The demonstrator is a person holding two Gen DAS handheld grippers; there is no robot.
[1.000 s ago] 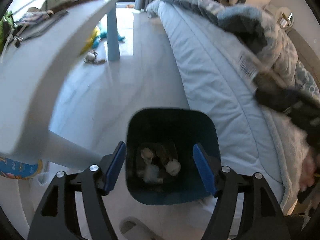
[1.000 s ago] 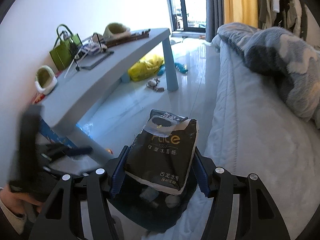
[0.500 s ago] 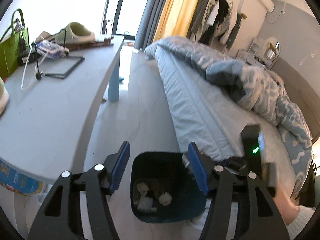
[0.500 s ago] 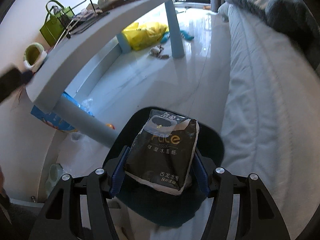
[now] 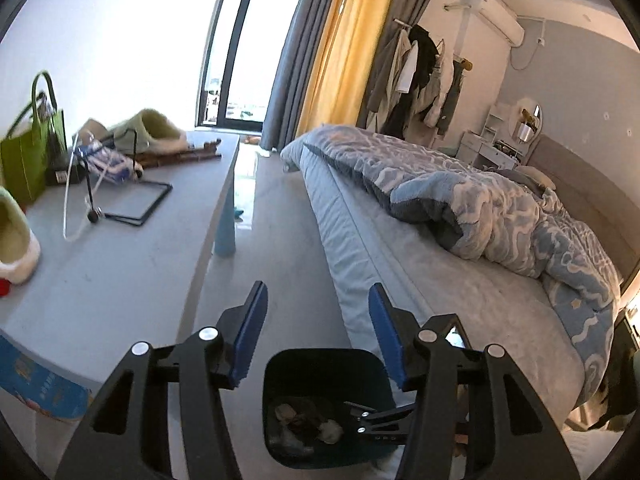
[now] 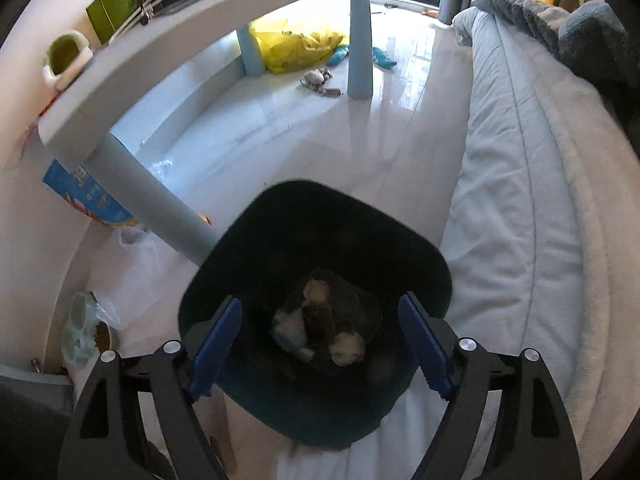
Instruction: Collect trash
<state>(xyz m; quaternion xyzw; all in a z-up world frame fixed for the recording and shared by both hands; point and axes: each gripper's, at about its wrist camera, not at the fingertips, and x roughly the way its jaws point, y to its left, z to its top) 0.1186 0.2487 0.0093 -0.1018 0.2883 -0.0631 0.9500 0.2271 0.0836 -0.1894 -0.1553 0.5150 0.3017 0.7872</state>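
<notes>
Tissue pack gone from right gripper (image 6: 320,346); crumpled wads in dark bin (image 6: 280,216).

My left gripper's fingers (image 5: 390,334) cover the dark bin's (image 5: 320,360) near corners. I can't identify the crumpled scraps (image 6: 320,320) inside it. My right camera cuts off the green bag (image 6: 116,4).

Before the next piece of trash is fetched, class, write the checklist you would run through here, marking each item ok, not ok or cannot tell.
1. Right gripper empty, jaws opening: ok.
2. Left gripper empty, jaws closing on nothing: ok.
3. Bin upright between table leg and bed: ok.
4. Room left in the bin above the crumpled trash: ok.
5. Black tissue pack inside the bin: cannot tell.
6. Floor trash near the yellow bag cleared: not ok.
</notes>
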